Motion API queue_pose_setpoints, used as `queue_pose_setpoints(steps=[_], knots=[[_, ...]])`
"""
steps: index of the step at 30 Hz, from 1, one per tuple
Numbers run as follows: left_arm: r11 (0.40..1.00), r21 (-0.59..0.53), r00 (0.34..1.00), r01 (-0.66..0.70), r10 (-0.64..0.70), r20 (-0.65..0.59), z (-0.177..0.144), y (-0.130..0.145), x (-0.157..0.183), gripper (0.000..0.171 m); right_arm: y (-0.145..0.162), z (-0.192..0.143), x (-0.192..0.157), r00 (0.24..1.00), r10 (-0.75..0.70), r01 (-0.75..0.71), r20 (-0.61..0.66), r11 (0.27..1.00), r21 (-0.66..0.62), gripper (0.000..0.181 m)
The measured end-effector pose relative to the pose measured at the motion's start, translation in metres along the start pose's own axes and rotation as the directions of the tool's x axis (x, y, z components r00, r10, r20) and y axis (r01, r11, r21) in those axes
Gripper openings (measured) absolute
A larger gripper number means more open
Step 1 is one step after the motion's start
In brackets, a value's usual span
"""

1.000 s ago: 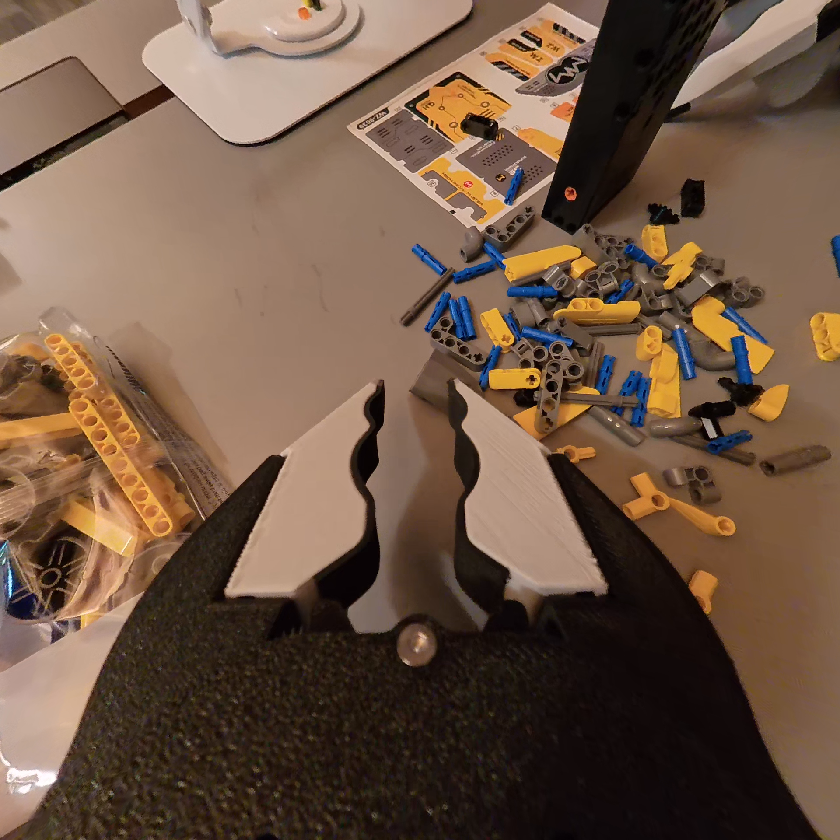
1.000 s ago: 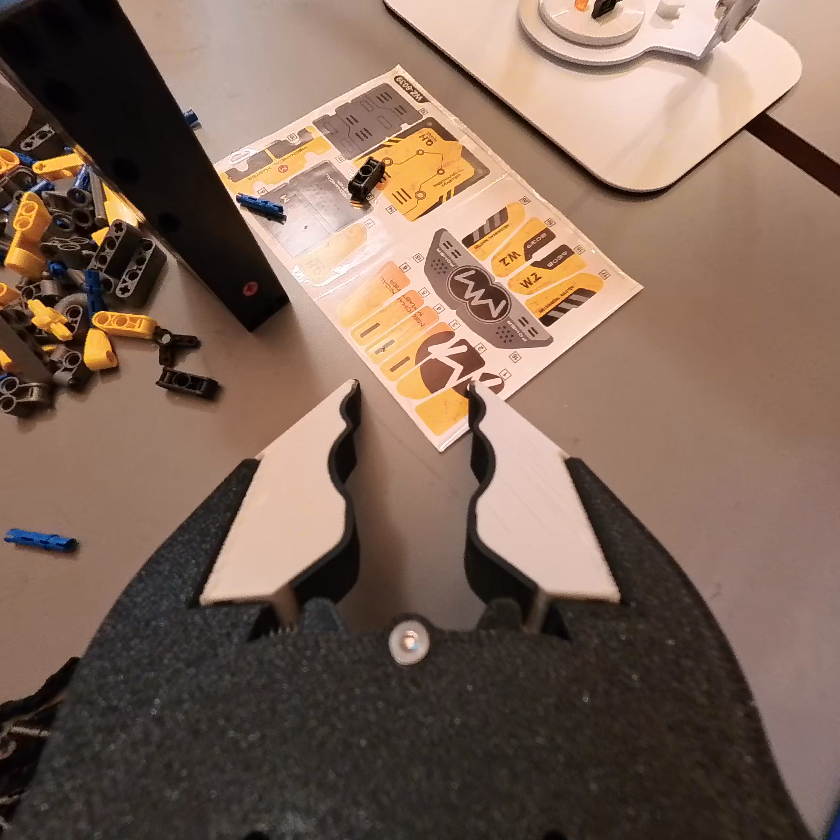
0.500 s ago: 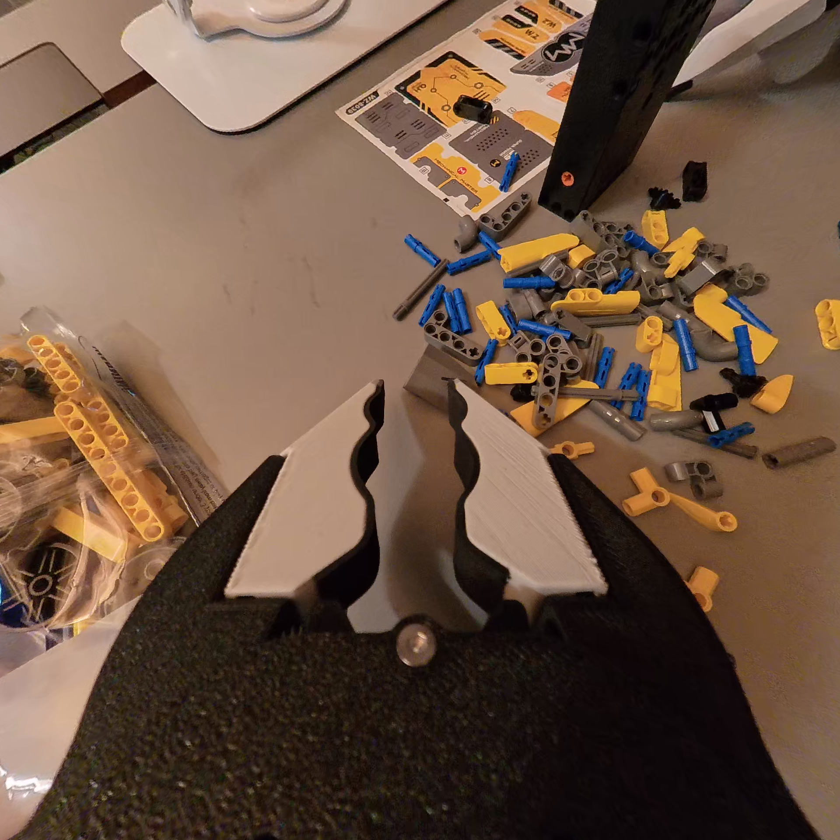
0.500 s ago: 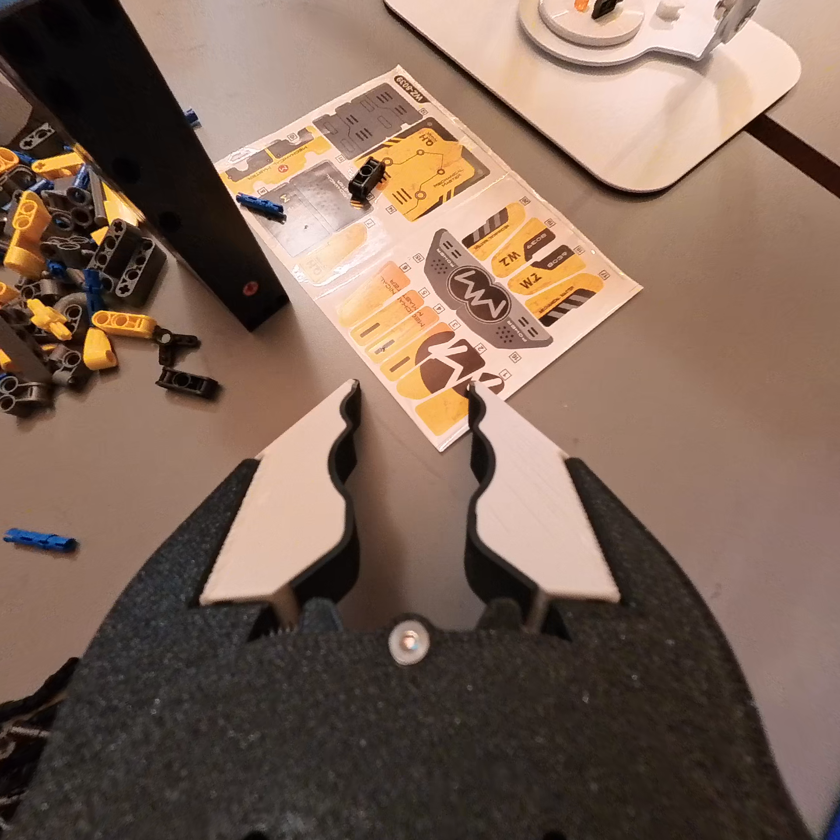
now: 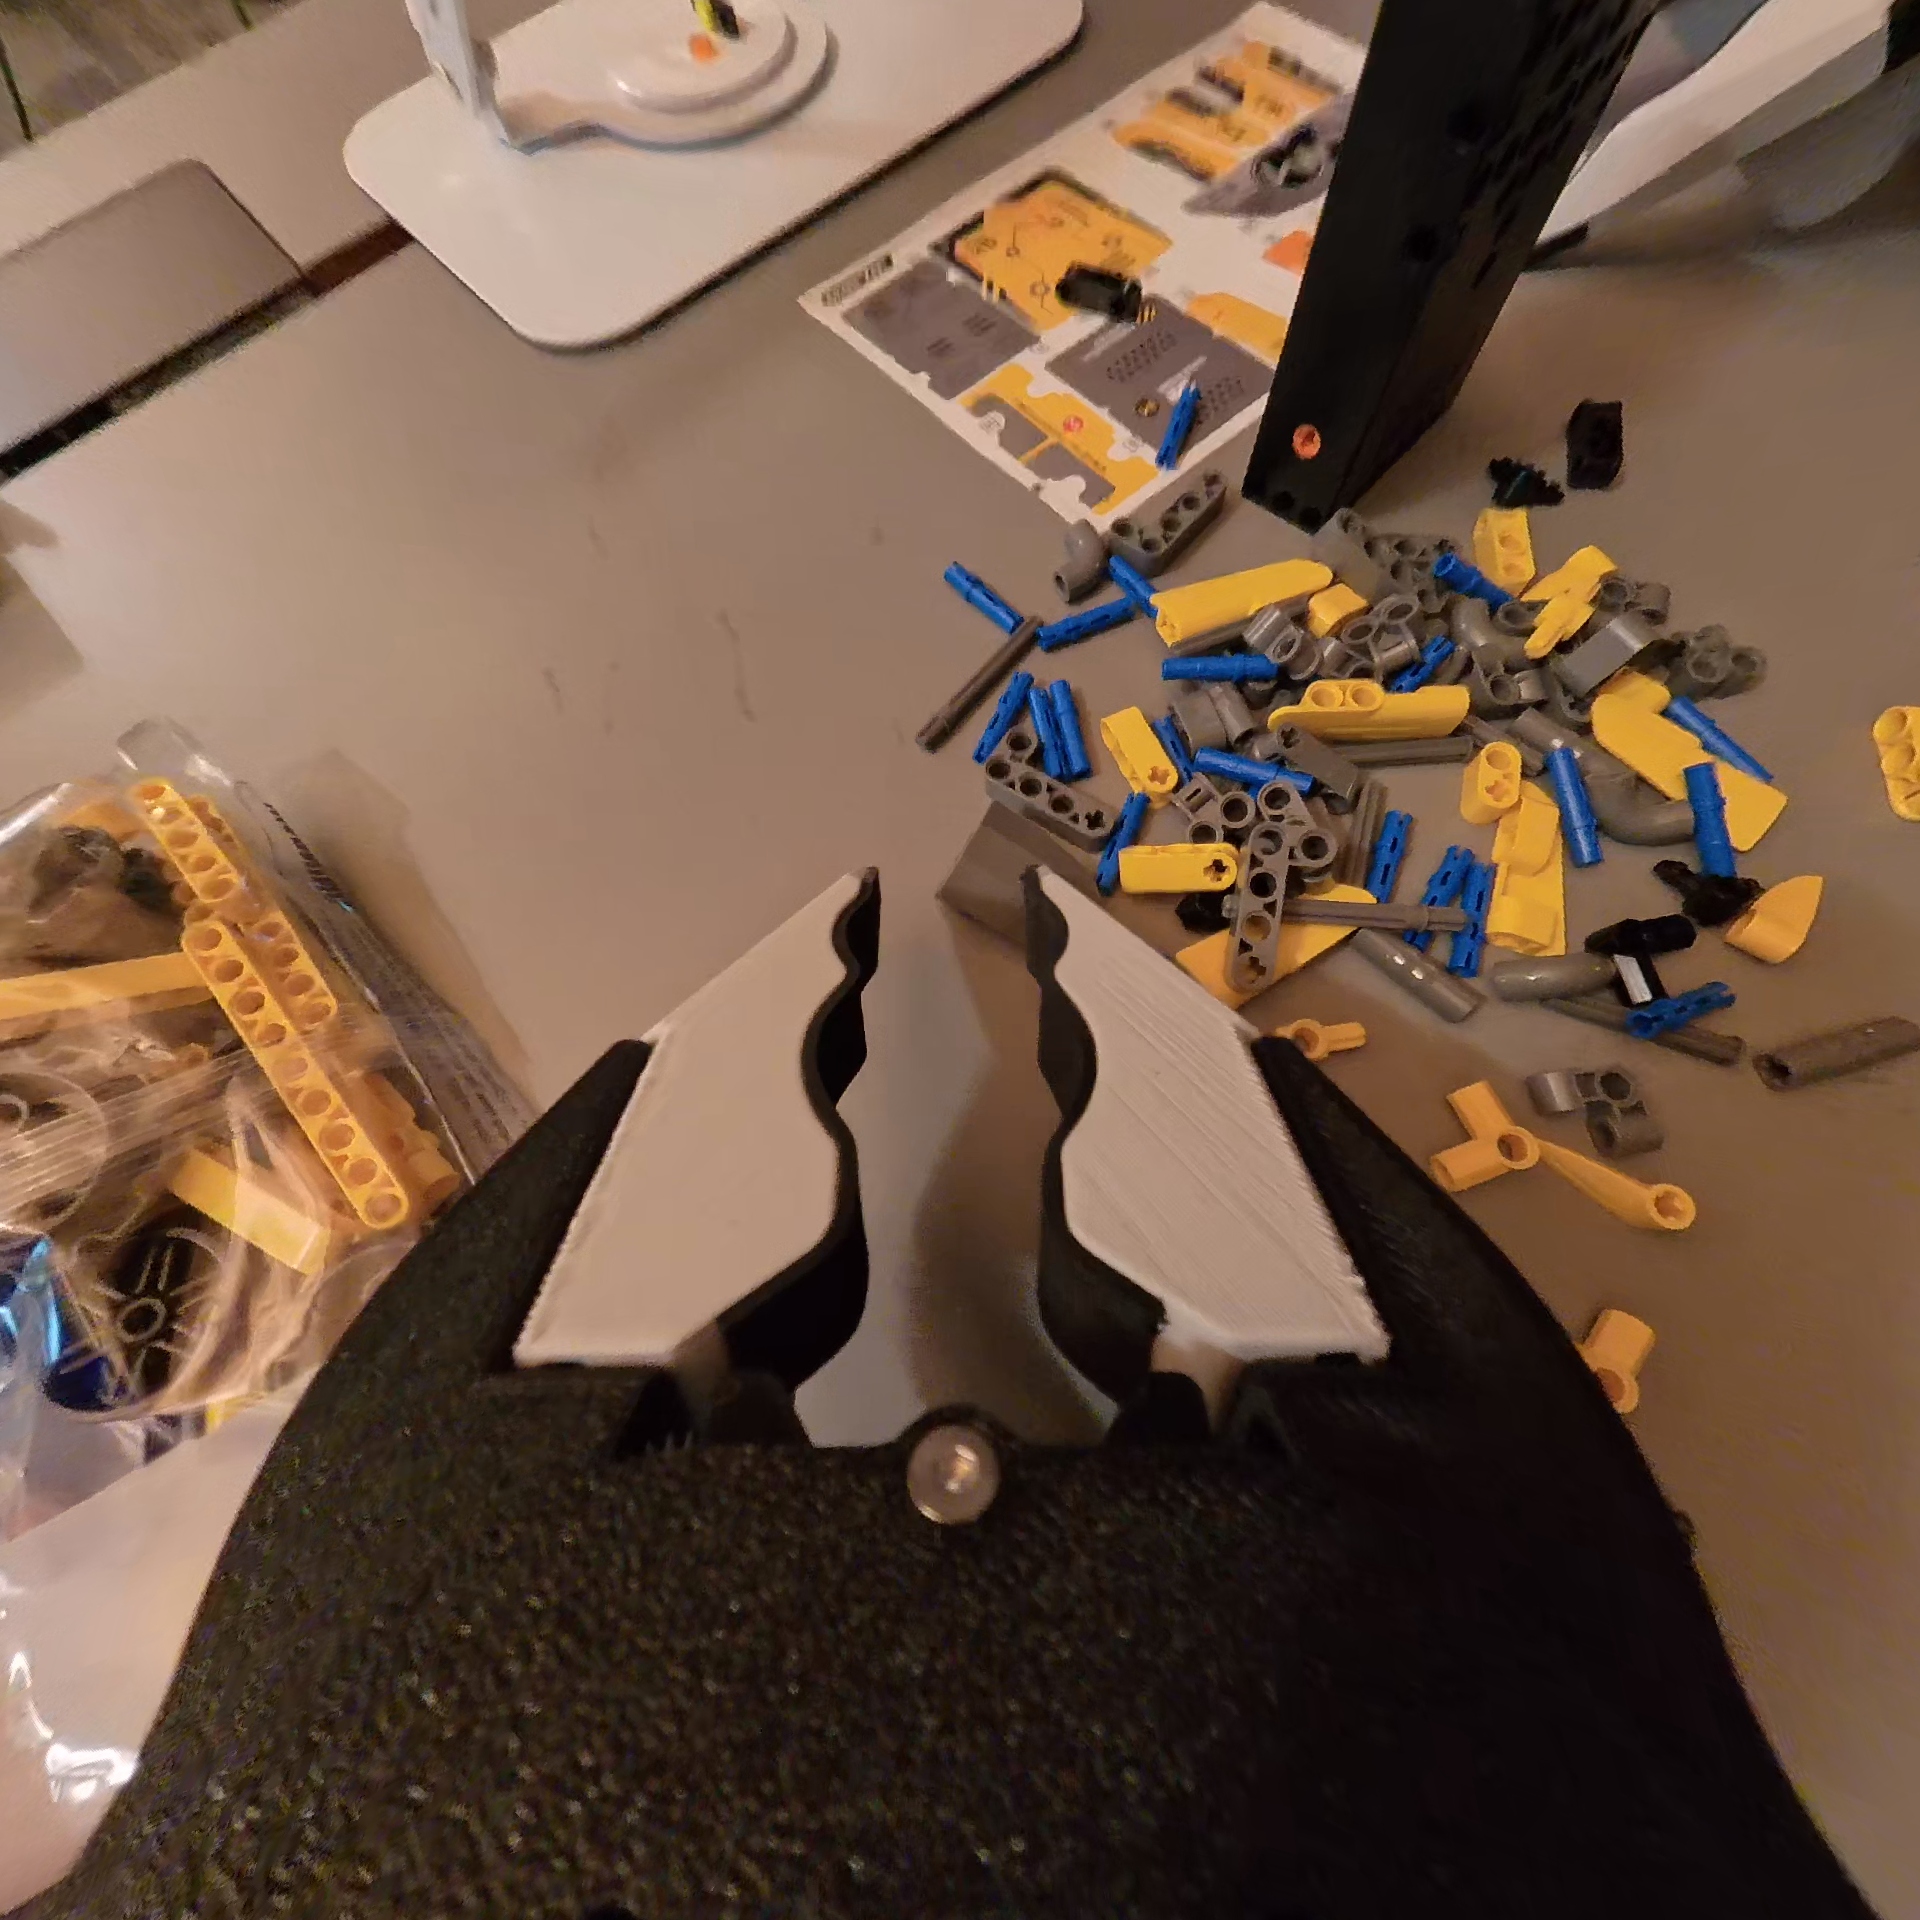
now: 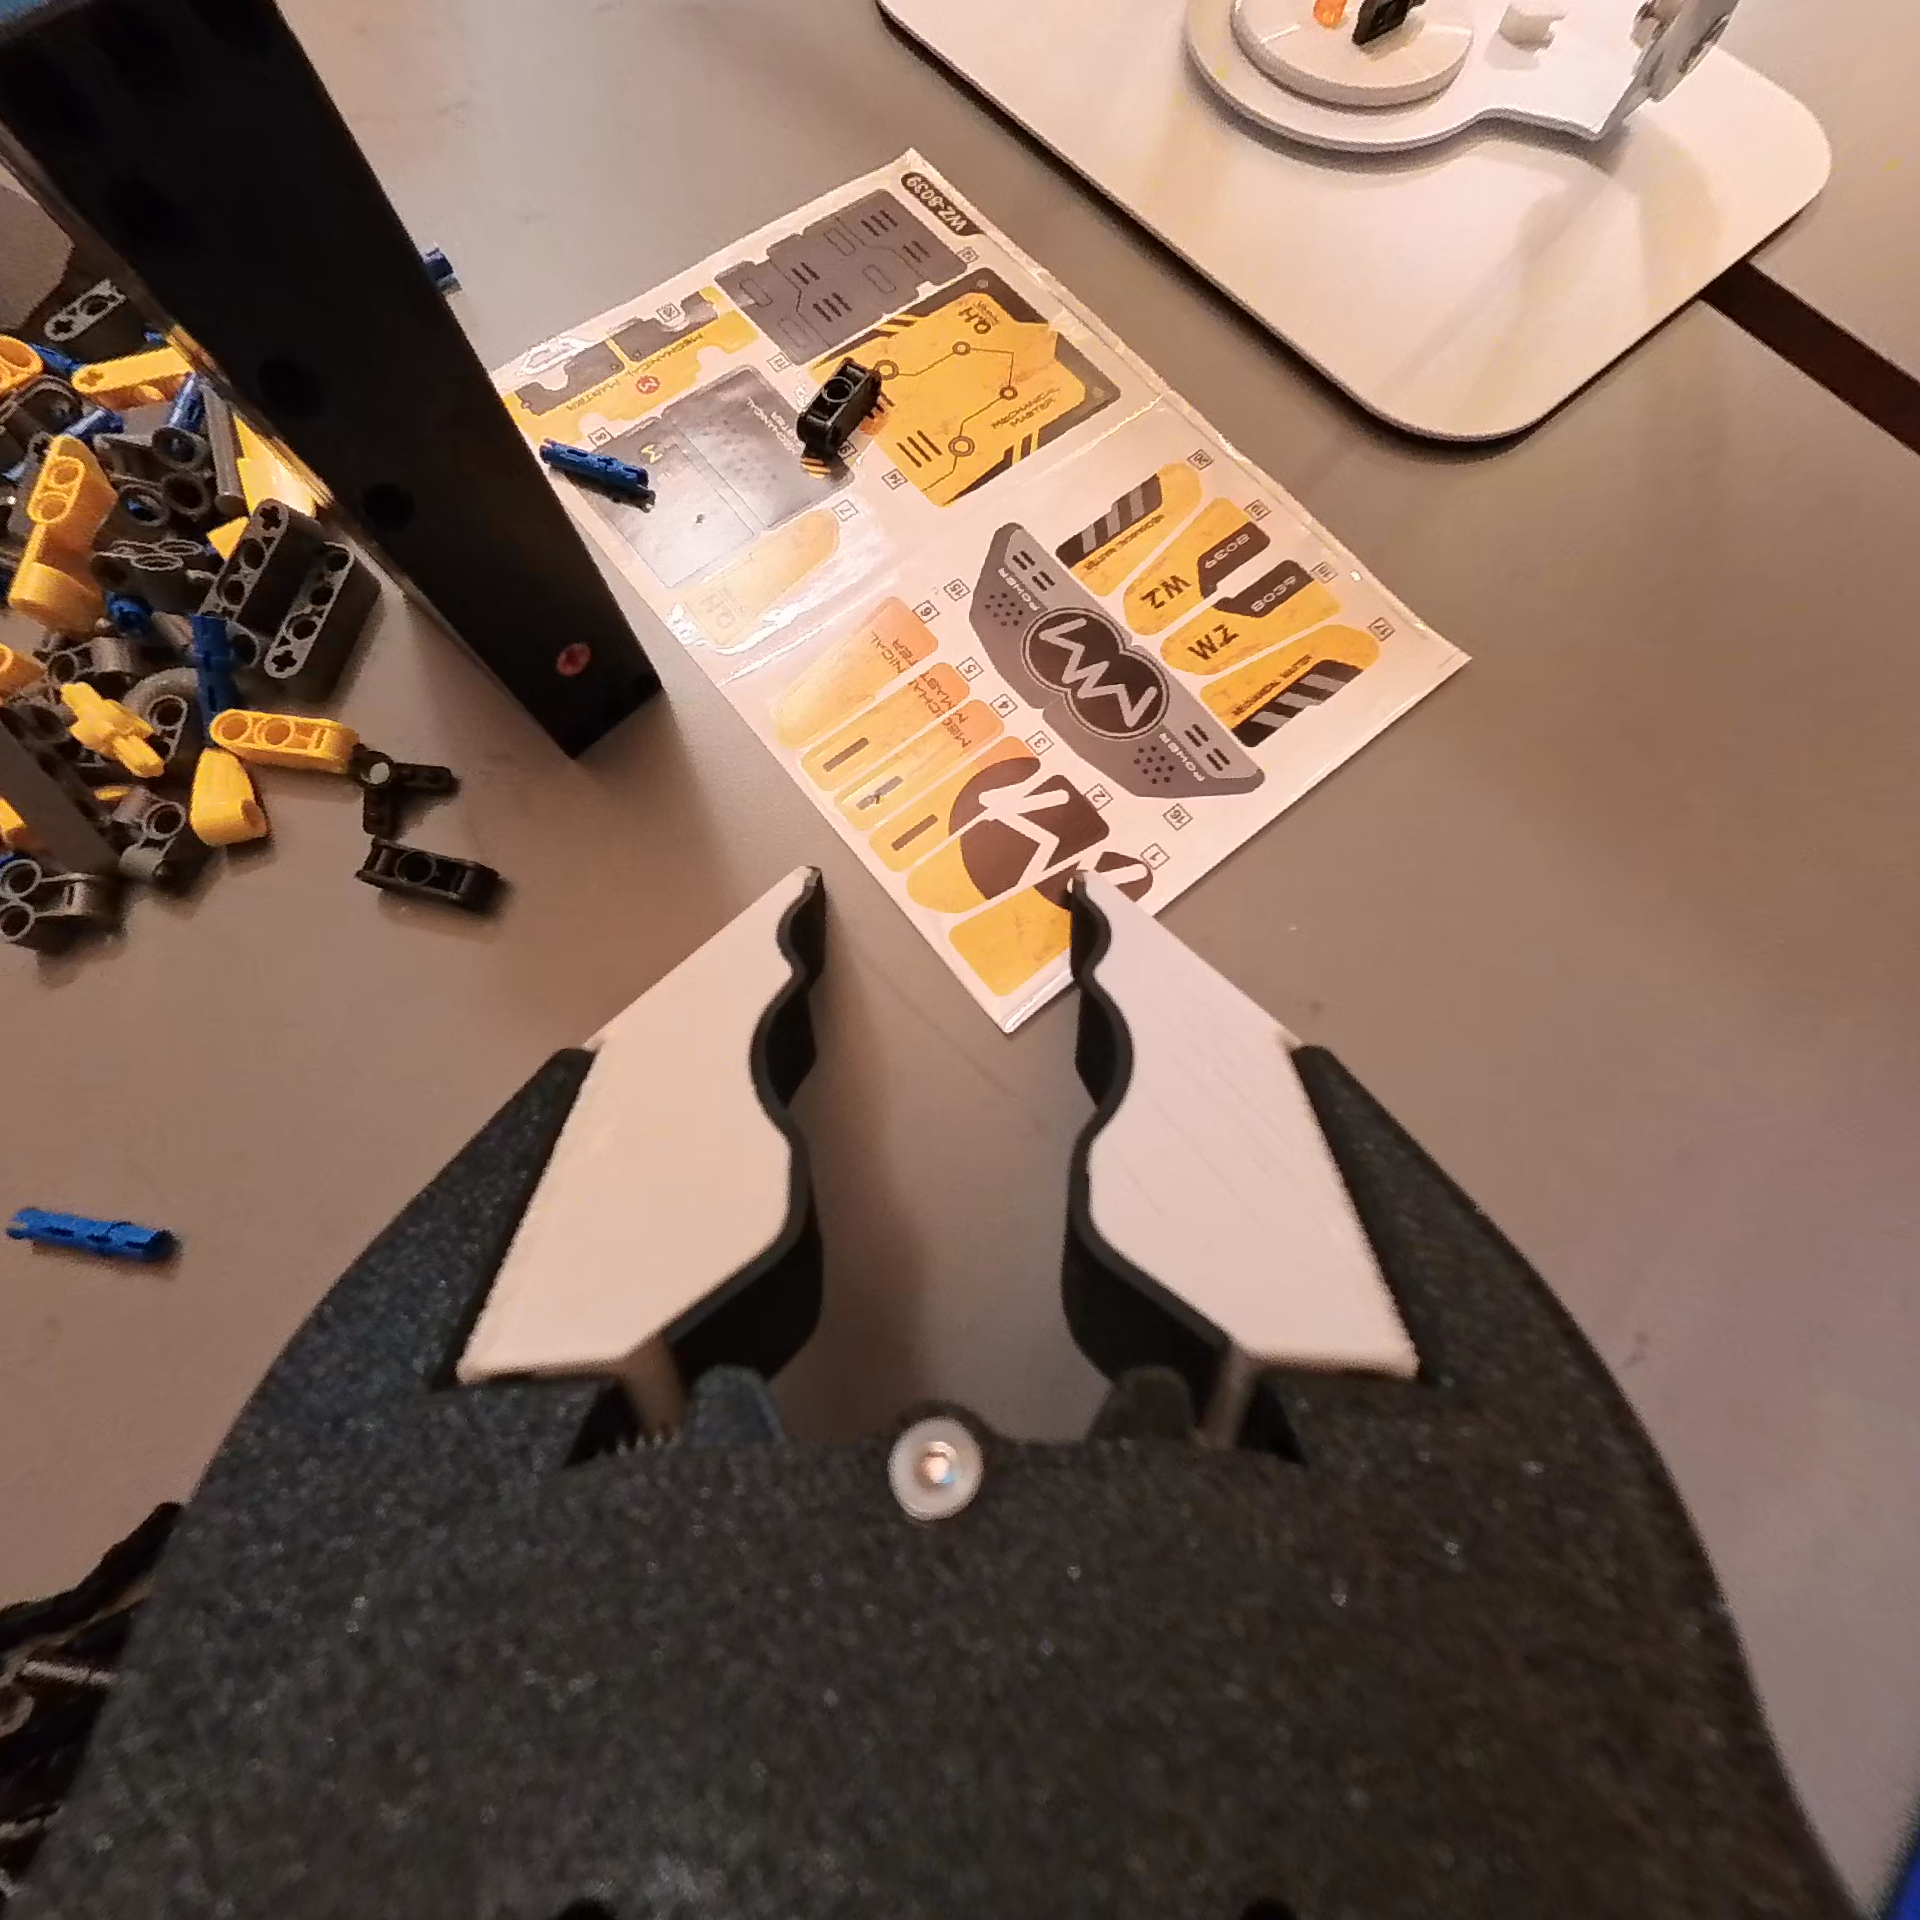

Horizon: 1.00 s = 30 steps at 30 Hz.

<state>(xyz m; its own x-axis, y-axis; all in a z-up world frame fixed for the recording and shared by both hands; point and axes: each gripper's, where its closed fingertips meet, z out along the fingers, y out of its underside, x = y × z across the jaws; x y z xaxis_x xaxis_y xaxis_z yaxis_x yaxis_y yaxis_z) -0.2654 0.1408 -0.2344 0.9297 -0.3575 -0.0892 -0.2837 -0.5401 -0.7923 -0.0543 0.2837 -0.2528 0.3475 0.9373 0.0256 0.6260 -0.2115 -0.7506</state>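
My left gripper [image 5: 951, 883] is open and empty above the grey table. Its right fingertip is close to a flat grey piece [image 5: 982, 868] at the near edge of a pile of yellow, blue and grey building pieces [image 5: 1351, 748]. My right gripper [image 6: 943, 883] is open and empty, its tips over the near corner of a yellow and grey sticker sheet [image 6: 966, 582]. A small black piece [image 6: 840, 400] and a blue pin [image 6: 597, 470] lie on the sheet. The sheet also shows in the left wrist view [image 5: 1049, 343].
A clear bag of yellow beams [image 5: 208, 1029] lies at the left. A black upright post [image 5: 1413, 239] stands between pile and sheet, also in the right wrist view [image 6: 343, 395]. A white flat base with a round stand [image 6: 1455, 177] sits at the back. Loose blue pin [image 6: 94, 1236]. Tip to tip, the grippers are about 25 cm apart. My right tips are roughly 11 cm from the blue pin [image 6: 597, 470]. It turns up in the left wrist view [image 5: 1188, 425] as well. From my right tips it is roughly 11 cm to the small black piece [image 6: 840, 400]; from my left, 20 cm. The left camera catches it too, in the left wrist view [image 5: 1101, 290].
The left wrist view has shifted: the scene has slid a little right and down, so the white base shows more fully. The right gripper has not moved. Both stay open.
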Motion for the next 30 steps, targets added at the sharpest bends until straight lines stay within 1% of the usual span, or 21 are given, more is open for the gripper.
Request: queue_pose_setpoints(steps=[2, 5, 6, 7, 9, 10, 12, 14, 16, 22, 25, 30], knots=[[0.996, 0.088, 1.000, 0.017, -0.016, -0.016, -0.006, -0.016, 0.000, 0.026, 0.000, 0.000, 0.000, 1.000, 0.001, -0.001, 0.001, 1.000, 0.000, 0.047], [0.977, 0.202, 0.991, 0.067, -0.042, -0.127, -0.017, -0.054, 0.018, 0.026, 0.000, 0.000, 0.000, 1.000, 0.002, -0.002, 0.001, 1.000, 0.000, 0.047], [0.974, 0.217, 0.984, 0.062, -0.023, -0.178, -0.017, -0.064, 0.029, 0.026, 0.000, 0.000, 0.000, 1.000, 0.002, -0.002, 0.001, 1.000, 0.000, 0.047], [0.978, 0.206, 0.973, 0.044, 0.004, -0.230, -0.014, -0.070, 0.041, 0.026, 0.000, 0.000, 0.000, 1.000, 0.002, -0.002, 0.001, 1.000, 0.000, 0.047], [0.993, 0.111, 0.948, -0.030, 0.063, -0.311, 0.001, -0.067, 0.061, 0.026, 0.000, 0.000, 0.000, 1.000, 0.001, -0.001, 0.001, 1.000, 0.000, 0.047], [0.995, 0.067, 0.942, -0.074, 0.092, -0.322, 0.012, -0.064, 0.065, 0.025, 0.000, 0.000, 0.000, 1.000, 0.000, 0.000, 0.000, 1.000, 0.000, 0.047], [0.991, 0.018, 0.935, -0.133, 0.132, -0.329, 0.030, -0.058, 0.067, 0.018, 0.000, 0.000, 0.000, 1.000, 0.000, 0.000, 0.000, 1.000, 0.000, 0.047], [0.988, -0.033, 0.913, -0.149, 0.125, -0.387, 0.040, -0.050, 0.076, 0.011, 0.000, 0.000, 0.000, 1.000, 0.004, -0.004, 0.004, 1.000, -0.001, 0.047], [0.987, -0.049, 0.902, -0.156, 0.122, -0.415, 0.044, -0.045, 0.081, 0.009, 0.000, 0.000, 0.000, 1.000, 0.014, -0.014, 0.012, 1.000, -0.001, 0.047], [0.981, -0.089, 0.901, -0.171, 0.119, -0.418, 0.053, -0.037, 0.084, 0.007, 0.000, 0.000, 0.000, 1.000, 0.009, -0.009, 0.008, 1.000, -0.001, 0.047], [0.975, -0.100, 0.902, -0.200, 0.143, -0.407, 0.056, -0.033, 0.084, 0.007, 0.000, 0.000, 0.000, 1.000, 0.006, -0.006, 0.006, 1.000, -0.001, 0.047], [0.965, -0.076, 0.899, -0.252, 0.204, -0.389, 0.060, -0.032, 0.087, 0.008, -0.001, 0.000, 0.000, 1.000, 0.005, -0.005, 0.005, 1.000, -0.001, 0.047]])
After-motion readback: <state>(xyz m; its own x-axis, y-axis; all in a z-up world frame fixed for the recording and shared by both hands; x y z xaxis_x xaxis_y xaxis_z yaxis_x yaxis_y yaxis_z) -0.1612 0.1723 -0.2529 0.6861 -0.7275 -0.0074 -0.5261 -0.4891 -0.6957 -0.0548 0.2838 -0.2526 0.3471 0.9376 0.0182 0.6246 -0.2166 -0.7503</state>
